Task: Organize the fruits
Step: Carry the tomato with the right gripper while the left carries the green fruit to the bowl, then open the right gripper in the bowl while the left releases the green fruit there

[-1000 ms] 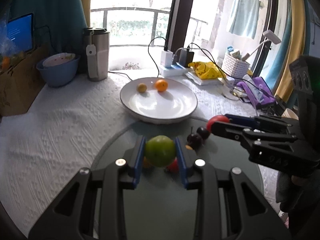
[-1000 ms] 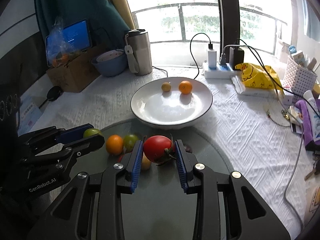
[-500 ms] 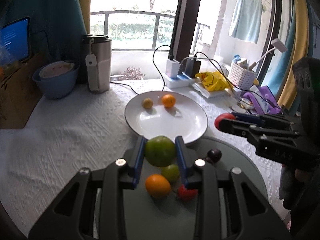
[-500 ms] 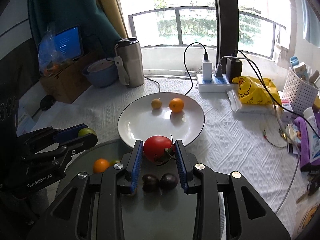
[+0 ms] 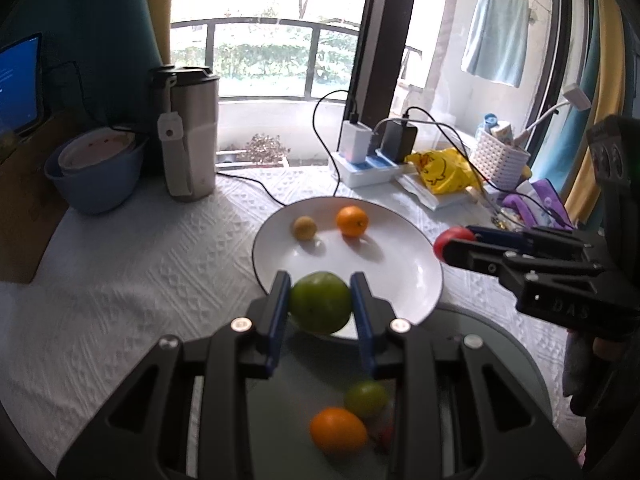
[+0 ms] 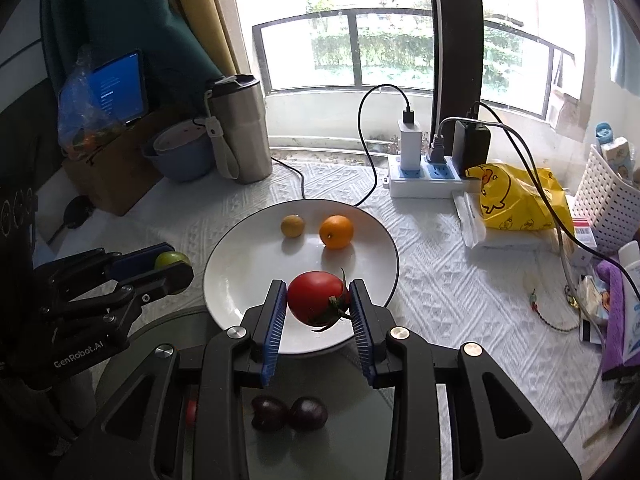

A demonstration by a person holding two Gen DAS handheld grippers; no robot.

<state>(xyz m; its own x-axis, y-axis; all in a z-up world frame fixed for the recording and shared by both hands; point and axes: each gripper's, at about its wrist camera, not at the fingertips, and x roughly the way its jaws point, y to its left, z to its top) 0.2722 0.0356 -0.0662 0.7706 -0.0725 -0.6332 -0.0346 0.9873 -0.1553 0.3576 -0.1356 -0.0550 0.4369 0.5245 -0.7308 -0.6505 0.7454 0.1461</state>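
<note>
My left gripper [image 5: 320,300] is shut on a green tomato [image 5: 320,307], held above the near rim of the white plate [image 5: 404,276]. My right gripper [image 6: 318,300] is shut on a red tomato [image 6: 316,298], held over the plate's [image 6: 248,280] near part. An orange [image 6: 336,232] and a small yellow fruit [image 6: 292,226] lie at the plate's far side. On the grey glass board [image 5: 304,380] lie an orange [image 5: 338,431] and a small green fruit [image 5: 366,399]; two dark plums [image 6: 288,414] show in the right wrist view.
A steel tumbler [image 6: 240,136], a blue bowl [image 6: 182,156] and a cardboard box [image 6: 116,172] stand at the back left. A power strip [image 6: 424,178] with cables, a yellow bag [image 6: 516,196] and a white basket [image 6: 608,208] sit at the right.
Both grippers have lifted their tomatoes off the glass board and moved forward to the plate. The fruits left on the board now lie below and behind the fingers.
</note>
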